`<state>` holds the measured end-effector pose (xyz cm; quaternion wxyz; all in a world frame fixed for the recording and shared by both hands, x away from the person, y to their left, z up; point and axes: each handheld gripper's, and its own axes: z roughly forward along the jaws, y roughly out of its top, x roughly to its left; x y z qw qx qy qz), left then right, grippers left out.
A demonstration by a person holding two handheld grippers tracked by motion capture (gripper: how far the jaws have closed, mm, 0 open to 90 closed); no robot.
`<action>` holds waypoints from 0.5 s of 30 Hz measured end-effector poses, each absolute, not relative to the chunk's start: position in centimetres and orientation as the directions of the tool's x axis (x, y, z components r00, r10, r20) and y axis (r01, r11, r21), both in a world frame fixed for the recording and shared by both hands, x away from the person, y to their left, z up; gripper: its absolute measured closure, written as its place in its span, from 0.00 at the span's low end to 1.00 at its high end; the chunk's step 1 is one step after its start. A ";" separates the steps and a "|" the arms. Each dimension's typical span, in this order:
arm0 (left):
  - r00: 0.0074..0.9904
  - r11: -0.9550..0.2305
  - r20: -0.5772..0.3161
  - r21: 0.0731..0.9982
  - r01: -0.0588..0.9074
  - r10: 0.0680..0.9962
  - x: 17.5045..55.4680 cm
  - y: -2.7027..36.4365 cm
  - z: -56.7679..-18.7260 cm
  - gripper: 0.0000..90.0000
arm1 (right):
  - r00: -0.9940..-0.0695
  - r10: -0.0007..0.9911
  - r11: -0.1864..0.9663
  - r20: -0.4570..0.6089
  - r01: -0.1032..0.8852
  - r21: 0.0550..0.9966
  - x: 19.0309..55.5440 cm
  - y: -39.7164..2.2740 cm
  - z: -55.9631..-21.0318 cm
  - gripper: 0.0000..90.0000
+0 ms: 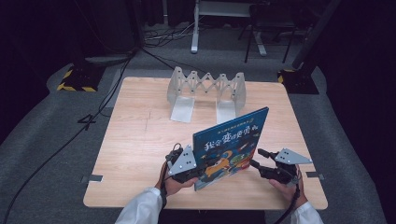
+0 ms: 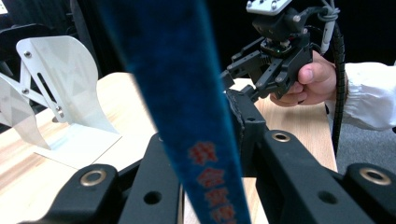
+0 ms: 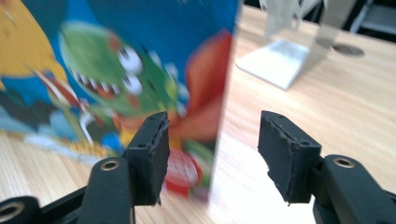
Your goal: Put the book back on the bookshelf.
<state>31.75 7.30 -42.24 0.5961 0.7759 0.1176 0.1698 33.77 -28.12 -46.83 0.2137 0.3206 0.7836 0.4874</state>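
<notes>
- Black left gripper (image 1: 195, 173) is clamped on the spine edge of the picture book (image 1: 232, 145), probably to keep it standing upright on its lower edge at the near middle of the bench (image 1: 135, 140).
- Right gripper (image 1: 256, 157) stands partly apart, pads (image 3: 152, 156) just short of the book's free edge, apparently to steady it.
- Metal expandable book rack (image 1: 207, 91) waits at the far side, well apart; nothing lies between.

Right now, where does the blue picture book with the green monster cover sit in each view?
High view: blue picture book upright, centre-right, between both grippers.
Left gripper view: its spine fills the middle, clamped by the jaws.
Right gripper view: cover at left.
Shared landmark: white folding book rack, behind the book.
</notes>
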 end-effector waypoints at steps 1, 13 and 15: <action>0.915 -0.262 0.124 0.965 -0.021 0.384 31.8 7.2 -42.1 0.87 | -0.703 0.711 0.319 -0.022 0.294 0.901 33.8 -28.1 -46.8 0.47; 0.871 -0.268 0.177 0.962 -0.055 0.458 33.0 7.1 -41.1 0.92 | -0.615 0.788 0.298 0.023 0.414 0.860 35.8 -31.5 -48.8 0.44; 0.867 -0.268 0.178 0.962 -0.054 0.466 33.0 7.3 -41.0 0.92 | -0.616 0.787 0.300 0.022 0.414 0.860 35.8 -31.5 -48.8 0.44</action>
